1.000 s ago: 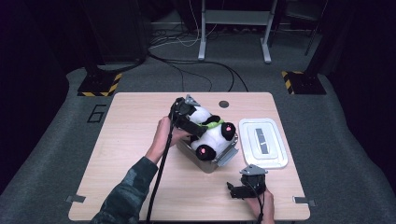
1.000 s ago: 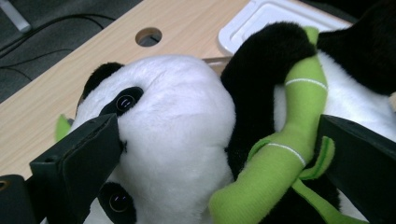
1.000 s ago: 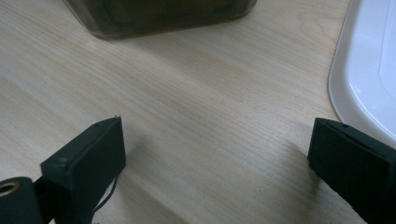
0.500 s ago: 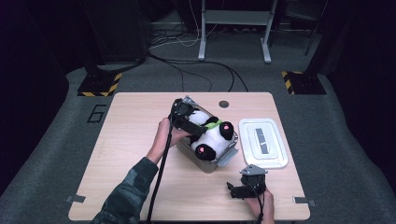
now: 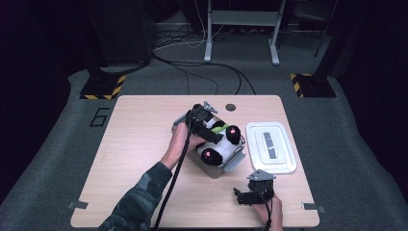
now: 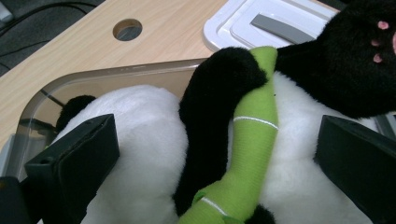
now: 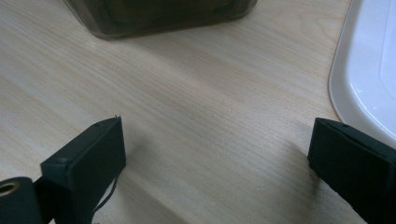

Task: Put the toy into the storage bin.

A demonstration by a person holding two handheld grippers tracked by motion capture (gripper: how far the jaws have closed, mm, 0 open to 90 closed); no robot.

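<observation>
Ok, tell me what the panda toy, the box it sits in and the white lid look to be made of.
Panda toy: soft plush, going by the fuzzy black and white pile; the green stalk it hugs looks like smooth knit fabric.
Box: probably clear, grey-tinted plastic, since the table's wood grain shows through its glossy wall.
White lid: likely moulded hard plastic, smooth and slightly shiny, with a grey strip in the middle.

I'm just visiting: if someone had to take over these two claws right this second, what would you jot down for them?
Left claw: open, jaws either side of the panda plush, over the clear bin.
Right claw: open, holding nothing, low over the table near the front edge.
White lid: flat on the table, right of the bin.
Done: panda lies in the bin.
Left: probably tuck it fully in, then fit the lid.
</observation>
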